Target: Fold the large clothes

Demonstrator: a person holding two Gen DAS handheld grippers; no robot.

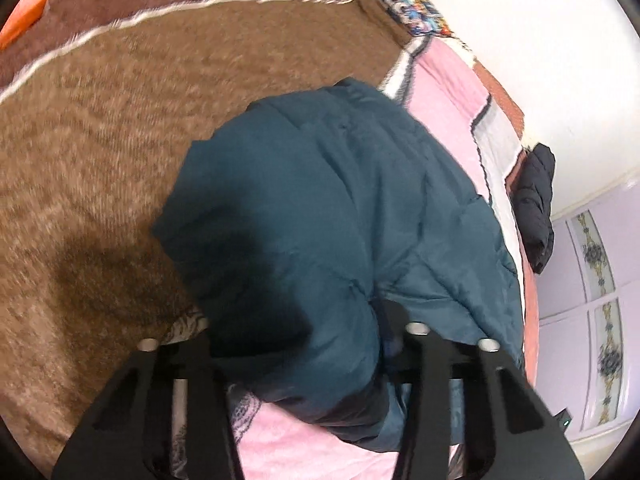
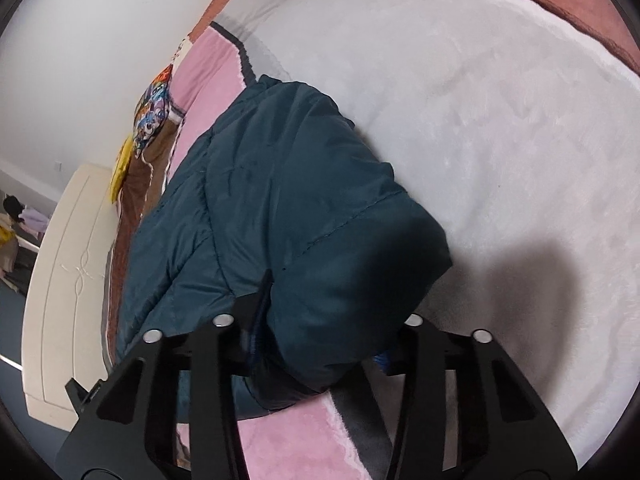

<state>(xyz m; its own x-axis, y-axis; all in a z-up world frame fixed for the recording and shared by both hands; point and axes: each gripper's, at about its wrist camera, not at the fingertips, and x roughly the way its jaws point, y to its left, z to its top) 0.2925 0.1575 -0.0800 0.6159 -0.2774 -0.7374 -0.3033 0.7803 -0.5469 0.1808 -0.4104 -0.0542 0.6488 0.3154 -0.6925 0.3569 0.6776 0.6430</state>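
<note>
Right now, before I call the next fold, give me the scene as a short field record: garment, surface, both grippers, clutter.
garment: teal padded jacket, bunched, partly folded over on itself
surface: bed blanket with brown, pink and pale grey patches
left gripper: near edge of the jacket between its fingers, pads appear pressed on the fabric
right gripper: jacket's near corner between its fingers, appears gripped
clutter: dark garment at the bed's far edge; colourful printed cloth by the wall
fold status: not finished
</note>
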